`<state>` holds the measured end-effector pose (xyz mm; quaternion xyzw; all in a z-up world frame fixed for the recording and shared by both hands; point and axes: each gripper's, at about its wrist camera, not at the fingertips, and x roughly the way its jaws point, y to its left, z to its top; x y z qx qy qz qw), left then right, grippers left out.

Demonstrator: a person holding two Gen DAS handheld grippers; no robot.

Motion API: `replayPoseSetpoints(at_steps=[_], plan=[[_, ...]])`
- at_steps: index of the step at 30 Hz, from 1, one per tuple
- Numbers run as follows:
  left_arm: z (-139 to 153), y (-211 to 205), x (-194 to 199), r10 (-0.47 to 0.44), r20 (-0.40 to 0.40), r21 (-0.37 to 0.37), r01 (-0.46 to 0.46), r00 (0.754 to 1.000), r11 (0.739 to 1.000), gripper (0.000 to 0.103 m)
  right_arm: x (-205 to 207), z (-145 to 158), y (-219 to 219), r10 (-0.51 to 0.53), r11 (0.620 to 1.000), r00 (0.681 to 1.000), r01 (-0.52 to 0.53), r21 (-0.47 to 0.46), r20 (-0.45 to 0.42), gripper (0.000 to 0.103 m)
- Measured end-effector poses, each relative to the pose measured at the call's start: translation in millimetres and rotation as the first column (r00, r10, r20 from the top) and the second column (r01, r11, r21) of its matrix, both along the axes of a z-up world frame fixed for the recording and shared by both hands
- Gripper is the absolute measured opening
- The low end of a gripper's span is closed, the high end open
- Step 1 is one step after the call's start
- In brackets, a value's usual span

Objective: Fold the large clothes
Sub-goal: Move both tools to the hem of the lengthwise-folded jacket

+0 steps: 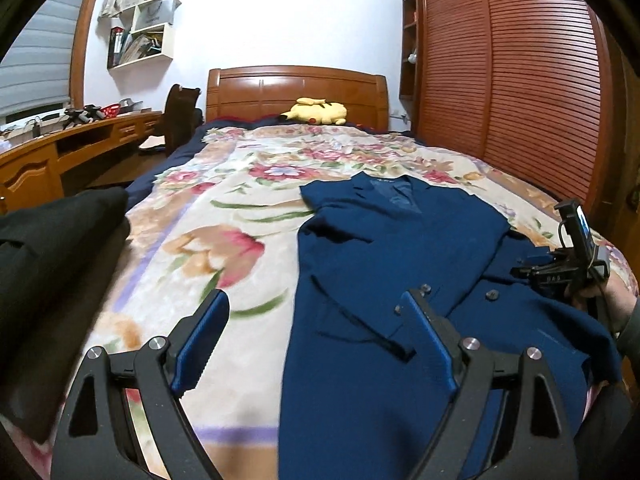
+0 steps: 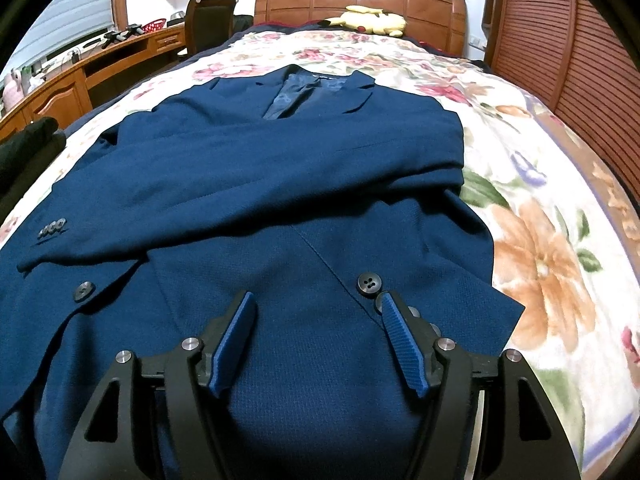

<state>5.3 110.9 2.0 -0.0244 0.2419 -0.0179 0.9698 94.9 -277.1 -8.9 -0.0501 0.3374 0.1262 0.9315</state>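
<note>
Left tongs (image 1: 314, 312) spread wide, nothing between the blue pads, hanging over the near edge of the bed; left pad over the floral blanket (image 1: 224, 216), right pad over the blue suit jacket (image 1: 384, 264). Right tongs (image 2: 316, 300) also apart and empty, low over the jacket's lower front, right fingertip just beside a dark button (image 2: 368, 282). In the left view the right tongs (image 1: 532, 270) show at the jacket's right side, held by a hand (image 1: 612, 300); contact with the cloth can't be told.

Jacket (image 2: 256, 184) lies front-up on the blanket near the foot edge of the bed, toward its right side, collar pointing at the headboard. One sleeve is folded across the chest, cuff with a row of small buttons (image 2: 52, 229) ending at the jacket's left edge. Second front button (image 2: 83, 291) visible lower left.

Dark folded garment (image 1: 52, 264) sits at the bed's near left corner, apart from the jacket.

Farther up: yellow plush toy (image 1: 316, 111) at the head edge against the wooden headboard (image 1: 296, 88). Left of the bed a wooden desk (image 1: 80, 136) with clutter and a chair (image 1: 180, 116); slatted wardrobe doors (image 1: 508, 80) on the right; wall shelves (image 1: 140, 28) upper left.
</note>
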Motion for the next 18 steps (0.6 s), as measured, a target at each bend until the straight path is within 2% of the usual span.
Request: replayPoseSetpoints(at_steps=[9, 14, 18], plan=[[-16, 14, -21, 0.032, -0.039, -0.014, -0.033, 0.999, 0.999, 0.088, -7, 2, -4, 0.028, 1.000, 0.999, -0.028, 0.014, -0.033, 0.076], [-15, 10, -35, 0.046, -0.036, 0.013, -0.046, 0.998, 0.999, 0.088, -34, 5, -11, 0.074, 0.997, 0.995, -0.073, 0.032, -0.060, 0.076], [-14, 9, -45, 0.053, -0.045, 0.027, -0.052, 0.998, 0.998, 0.088, -63, 8, -21, 0.067, 0.998, 0.997, -0.067, 0.009, -0.031, 0.076]])
